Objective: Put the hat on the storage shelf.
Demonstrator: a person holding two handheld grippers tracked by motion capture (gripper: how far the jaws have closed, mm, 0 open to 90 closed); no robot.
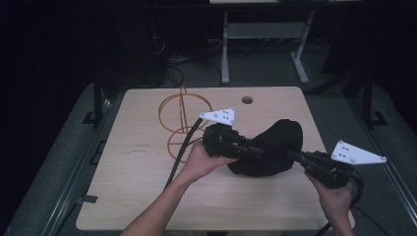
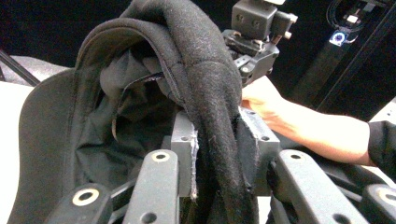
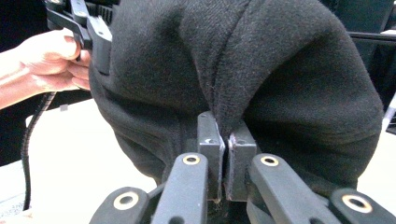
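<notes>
The black hat [image 1: 270, 147] is suspended just above the right half of the table [image 1: 137, 162], held between two grippers that approach it from opposite sides. This two-point hold keeps the soft felt spread so that its opening can be handled.

The left gripper [image 1: 255, 151] holds a thick doubled fold of the brim. In the left gripper view, the fingers [image 2: 183, 140] stand partly apart with the fold [image 2: 219, 154] filling the gap and touching both pads; the dark lining [image 2: 116, 121] faces this camera.

The right gripper [image 1: 295, 155] pinches a thin fold at the opposite edge. In the right gripper view, its fingers [image 3: 209, 135] are pressed nearly together on the fabric [image 3: 233, 70], which bulges above them.

An orange wire stand [image 1: 182, 120] sits at the far left of the table, well apart from the hat. It is probably the intended support.
</notes>
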